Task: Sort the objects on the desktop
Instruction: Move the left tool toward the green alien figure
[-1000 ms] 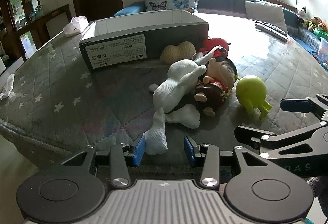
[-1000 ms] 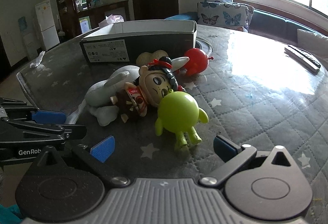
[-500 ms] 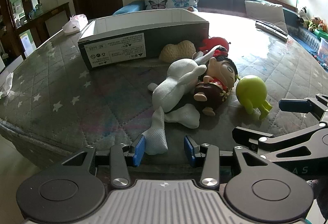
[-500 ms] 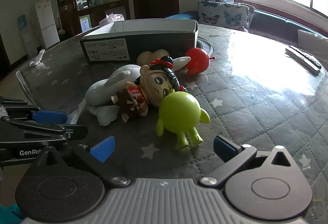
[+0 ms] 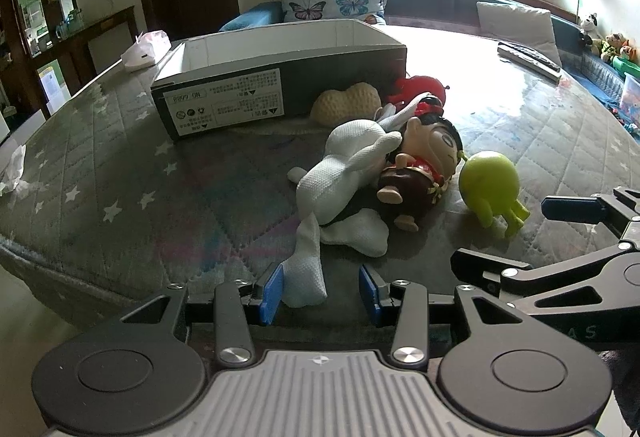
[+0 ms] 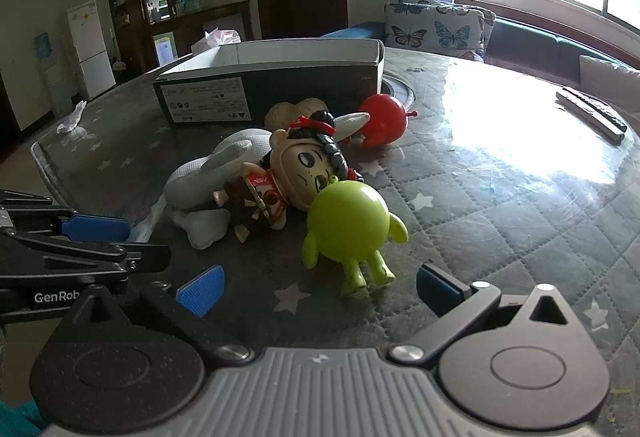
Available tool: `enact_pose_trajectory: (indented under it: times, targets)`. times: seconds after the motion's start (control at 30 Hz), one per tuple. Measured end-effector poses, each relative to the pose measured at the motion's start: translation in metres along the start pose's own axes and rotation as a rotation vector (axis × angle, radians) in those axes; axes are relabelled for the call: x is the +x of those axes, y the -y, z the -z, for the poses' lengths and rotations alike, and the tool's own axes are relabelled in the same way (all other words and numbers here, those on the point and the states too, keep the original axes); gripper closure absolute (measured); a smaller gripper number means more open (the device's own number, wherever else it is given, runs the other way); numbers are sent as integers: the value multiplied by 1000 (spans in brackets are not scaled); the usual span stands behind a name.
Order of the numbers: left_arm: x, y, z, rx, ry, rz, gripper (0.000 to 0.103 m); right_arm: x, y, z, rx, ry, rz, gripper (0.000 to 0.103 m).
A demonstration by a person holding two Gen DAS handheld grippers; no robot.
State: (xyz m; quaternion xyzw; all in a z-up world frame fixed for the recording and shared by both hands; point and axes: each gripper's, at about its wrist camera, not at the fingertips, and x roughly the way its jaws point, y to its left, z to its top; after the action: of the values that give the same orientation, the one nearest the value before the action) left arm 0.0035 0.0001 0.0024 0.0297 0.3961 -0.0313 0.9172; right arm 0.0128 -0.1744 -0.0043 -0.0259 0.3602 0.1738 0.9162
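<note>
Both tongs stand open. The left tongs (image 5: 319,291) straddle the white plush's (image 5: 344,173) leg without pinching; the right tongs (image 6: 320,287) flank the green toy's (image 6: 349,223) feet. The box (image 5: 280,85) sits behind the plush on the worktop (image 5: 120,177).

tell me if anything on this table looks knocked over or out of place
The toys lie in a heap in front of the open box, none inside it as far as shows. The big-headed doll lies on its side against the white plush rabbit, and the green figure is toppled over. A crumpled tissue sits near the table edge.
</note>
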Motion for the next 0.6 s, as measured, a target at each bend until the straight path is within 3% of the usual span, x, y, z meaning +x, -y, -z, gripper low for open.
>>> enact_pose_trajectory:
  times: [0.6]
  targets:
    - [4,2,-10,3,-5,17,59,6,6,-2,7,1,3,0]
